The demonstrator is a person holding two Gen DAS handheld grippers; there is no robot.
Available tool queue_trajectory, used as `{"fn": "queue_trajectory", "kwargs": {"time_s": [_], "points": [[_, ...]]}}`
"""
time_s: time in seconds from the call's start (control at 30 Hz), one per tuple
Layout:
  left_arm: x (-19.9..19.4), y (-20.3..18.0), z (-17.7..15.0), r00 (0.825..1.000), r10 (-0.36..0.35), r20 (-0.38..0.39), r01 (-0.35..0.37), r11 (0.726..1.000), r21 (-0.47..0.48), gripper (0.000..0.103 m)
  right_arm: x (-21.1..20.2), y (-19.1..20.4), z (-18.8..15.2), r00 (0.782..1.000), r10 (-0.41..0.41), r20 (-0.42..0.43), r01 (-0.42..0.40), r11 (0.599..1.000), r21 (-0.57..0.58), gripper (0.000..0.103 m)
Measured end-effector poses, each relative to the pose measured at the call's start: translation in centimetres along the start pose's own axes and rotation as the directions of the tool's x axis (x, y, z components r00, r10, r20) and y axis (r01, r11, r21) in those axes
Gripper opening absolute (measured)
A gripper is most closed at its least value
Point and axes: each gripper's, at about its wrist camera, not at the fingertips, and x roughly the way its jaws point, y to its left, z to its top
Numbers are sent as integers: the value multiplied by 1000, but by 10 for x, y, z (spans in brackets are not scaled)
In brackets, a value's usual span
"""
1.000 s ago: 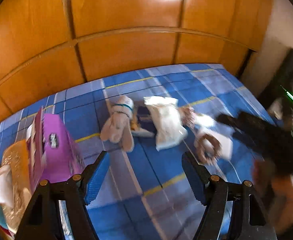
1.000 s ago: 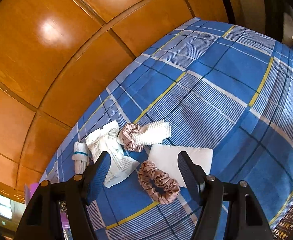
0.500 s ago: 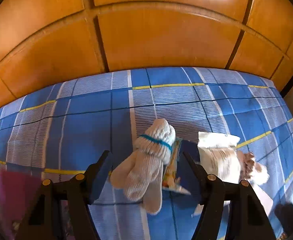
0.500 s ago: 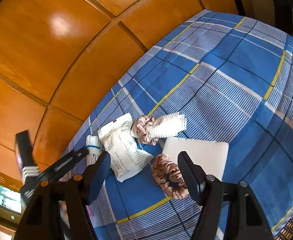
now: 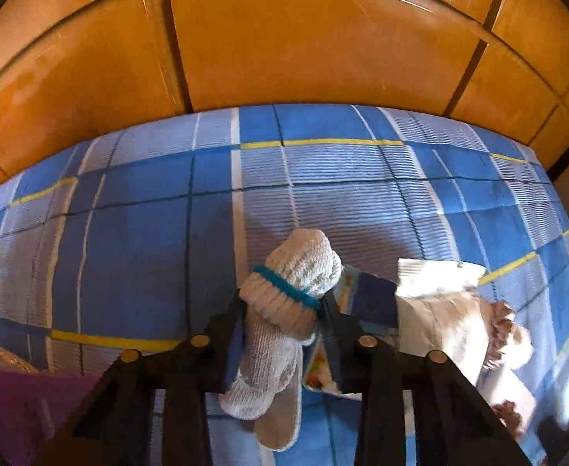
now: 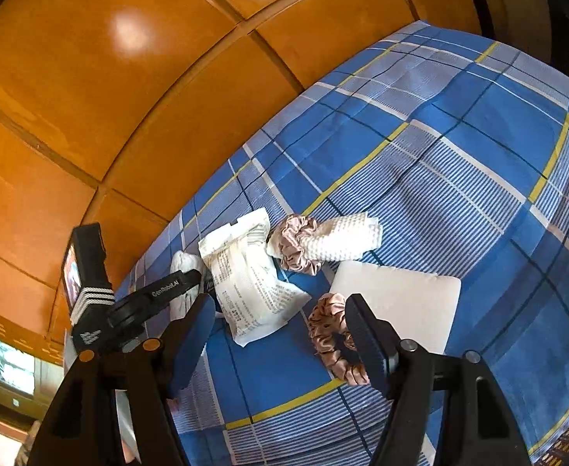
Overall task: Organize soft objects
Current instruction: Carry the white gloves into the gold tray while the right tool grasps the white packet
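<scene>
Rolled white knit socks (image 5: 284, 310) bound by a teal band, lying on the blue plaid bed (image 5: 137, 256) towards its wooden-panel edge, seen in the left wrist view pinched between the pads of the left tool (image 5: 280, 310), whose jaws have just been closing onto the bundle. Just right of it, a colourful packet (image 5: 366, 303), then a white printed pouch (image 5: 436, 303) and a pink scrunchie (image 5: 506, 334), blurred near the right margin; a purple box (image 5: 20, 407) at the lower left corner. In the right wrist view, right tool (image 6: 280, 334) hanging with jaws spread wide and nothing between the pads, above a second pink scrunchie (image 6: 331, 338) touching a flat white pad (image 6: 409, 303). Beyond these, white printed pouch (image 6: 245, 275) beside pink scrunchie (image 6: 296, 244) wrapped round a white waffle cloth (image 6: 346, 240). Socks (image 6: 185, 268) further left, near the bed's panel edge, partly hidden under the left tool (image 6: 183, 283) reaching in from the left.
</scene>
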Motion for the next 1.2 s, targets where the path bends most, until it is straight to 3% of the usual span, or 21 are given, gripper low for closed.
{"fn": "queue_trajectory", "kwargs": {"time_s": [0.2,0.37,0.57,0.7,0.9,1.03,1.2], "points": [[-35,-6,2,997,-66,29,66,998,-12,33,3,2,-3,1000,-27,-9,27,999,-21,70],[-72,-3,26,992,-94,81,97,995,-36,34,9,2,-5,998,-49,-32,47,998,-33,70],[-134,39,50,977,-53,208,74,992,-98,34,13,4,-8,997,-67,-47,65,996,-59,70],[-171,100,51,962,24,273,22,986,-165,34,16,8,-10,995,-73,-62,68,994,-84,70],[-205,201,18,943,128,307,-41,961,-273,34,20,19,-15,994,-73,-82,61,988,-141,70],[-217,249,-24,939,133,316,-34,953,-300,34,27,33,-21,990,-99,-103,74,973,-217,70],[-224,288,-74,943,107,315,-1,948,-320,34,28,49,-20,990,-122,-67,98,953,-287,70]]}}
